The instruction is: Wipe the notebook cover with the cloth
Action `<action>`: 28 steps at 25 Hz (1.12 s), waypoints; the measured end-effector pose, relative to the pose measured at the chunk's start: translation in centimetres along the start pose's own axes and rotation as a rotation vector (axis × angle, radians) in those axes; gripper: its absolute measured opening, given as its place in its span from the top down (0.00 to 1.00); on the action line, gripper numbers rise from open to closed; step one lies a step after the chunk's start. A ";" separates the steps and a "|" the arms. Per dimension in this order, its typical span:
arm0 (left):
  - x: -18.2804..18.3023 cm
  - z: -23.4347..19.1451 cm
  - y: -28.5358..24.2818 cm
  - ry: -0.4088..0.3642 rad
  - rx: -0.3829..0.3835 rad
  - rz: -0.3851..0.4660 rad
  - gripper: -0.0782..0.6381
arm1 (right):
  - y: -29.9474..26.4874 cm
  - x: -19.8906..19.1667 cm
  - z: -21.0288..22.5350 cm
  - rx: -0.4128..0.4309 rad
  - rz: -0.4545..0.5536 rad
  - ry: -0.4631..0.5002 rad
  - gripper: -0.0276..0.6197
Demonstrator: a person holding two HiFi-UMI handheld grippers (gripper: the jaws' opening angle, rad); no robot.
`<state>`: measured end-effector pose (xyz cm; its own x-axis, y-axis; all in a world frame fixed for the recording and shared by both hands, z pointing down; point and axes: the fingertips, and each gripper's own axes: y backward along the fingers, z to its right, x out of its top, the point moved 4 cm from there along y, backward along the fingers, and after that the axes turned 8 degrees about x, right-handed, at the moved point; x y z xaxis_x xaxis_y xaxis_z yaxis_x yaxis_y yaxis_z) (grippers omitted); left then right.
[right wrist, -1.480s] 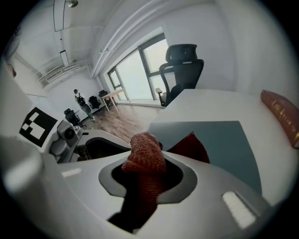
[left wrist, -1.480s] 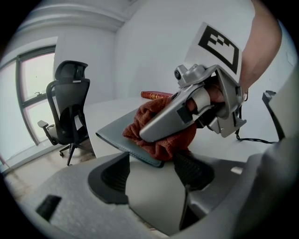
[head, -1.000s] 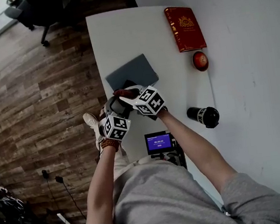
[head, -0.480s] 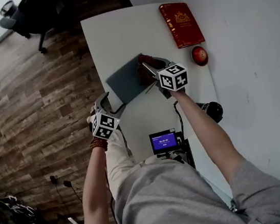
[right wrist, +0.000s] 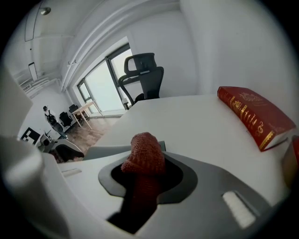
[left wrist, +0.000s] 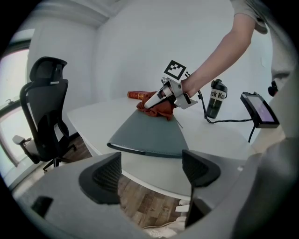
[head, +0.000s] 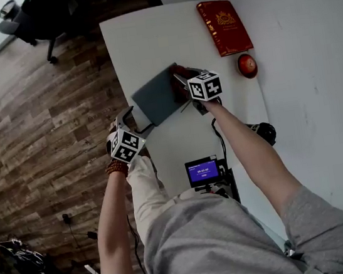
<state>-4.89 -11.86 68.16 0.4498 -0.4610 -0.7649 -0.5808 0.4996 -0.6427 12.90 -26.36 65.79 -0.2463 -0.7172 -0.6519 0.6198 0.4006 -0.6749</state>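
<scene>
1. The grey notebook point(head: 156, 97) lies flat near the left edge of the white surface point(head: 144, 35)
2. The right gripper point(head: 181, 78) is clamped on the red cloth point(right wrist: 144, 156), which rests on the notebook's far end
3. The left gripper point(left wrist: 152, 169) sits just off the notebook's near corner; its jaws have just been opening and stand wide, nothing between them

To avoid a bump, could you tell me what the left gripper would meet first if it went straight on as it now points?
Probably the white table's near edge, just short of the flat grey notebook; depth is unclear.
</scene>
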 end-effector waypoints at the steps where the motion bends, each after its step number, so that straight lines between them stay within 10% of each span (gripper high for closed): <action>1: -0.1 0.0 -0.1 0.000 -0.005 0.000 0.33 | -0.1 0.0 0.0 0.001 -0.003 -0.007 0.79; 28: 0.1 0.3 -0.7 -0.023 0.013 -0.026 0.33 | -1.2 -0.7 -3.1 0.002 -0.026 -0.011 0.79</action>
<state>-4.24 -12.07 68.57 0.4804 -0.4568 -0.7487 -0.5599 0.4973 -0.6627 10.03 -24.60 66.01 -0.2544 -0.7335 -0.6302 0.6147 0.3805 -0.6910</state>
